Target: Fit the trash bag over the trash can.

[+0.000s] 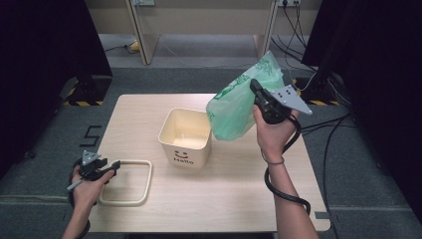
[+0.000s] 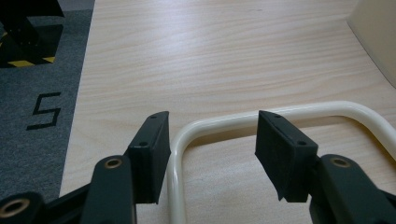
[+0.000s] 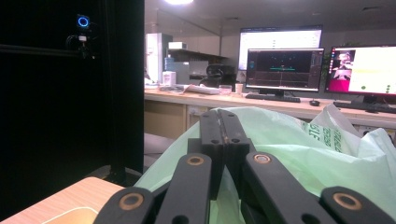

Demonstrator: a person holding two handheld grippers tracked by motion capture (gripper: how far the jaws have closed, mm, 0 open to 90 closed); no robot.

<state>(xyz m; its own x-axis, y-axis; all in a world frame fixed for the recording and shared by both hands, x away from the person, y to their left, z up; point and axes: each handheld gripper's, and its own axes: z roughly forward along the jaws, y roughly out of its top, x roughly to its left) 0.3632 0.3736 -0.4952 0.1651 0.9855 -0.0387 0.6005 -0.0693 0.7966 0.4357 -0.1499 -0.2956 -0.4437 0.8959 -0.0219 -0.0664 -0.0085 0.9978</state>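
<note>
While the wooden table point(image 1: 239, 199) carries the cream bin point(image 1: 185, 137) near its middle, the green plastic bag point(image 1: 239, 102) hangs in the air just right of the bin, and the right gripper point(image 1: 259, 92) clenches its jaws on the bag's film. At the table's near left corner lies the cream rectangular ring point(image 1: 130, 183), and the left gripper point(image 2: 210, 154) rests there with jaws released, one on each side of the ring's corner.

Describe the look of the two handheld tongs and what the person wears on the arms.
Both tongs, left and right, are black, each topped by a grey three-cornered plate and trailing a black cable. Flat rectangular pads sit on linkage arms with brass-coloured pivots. Forearms are bare, without sleeves; a thin band circles the right wrist.
</note>
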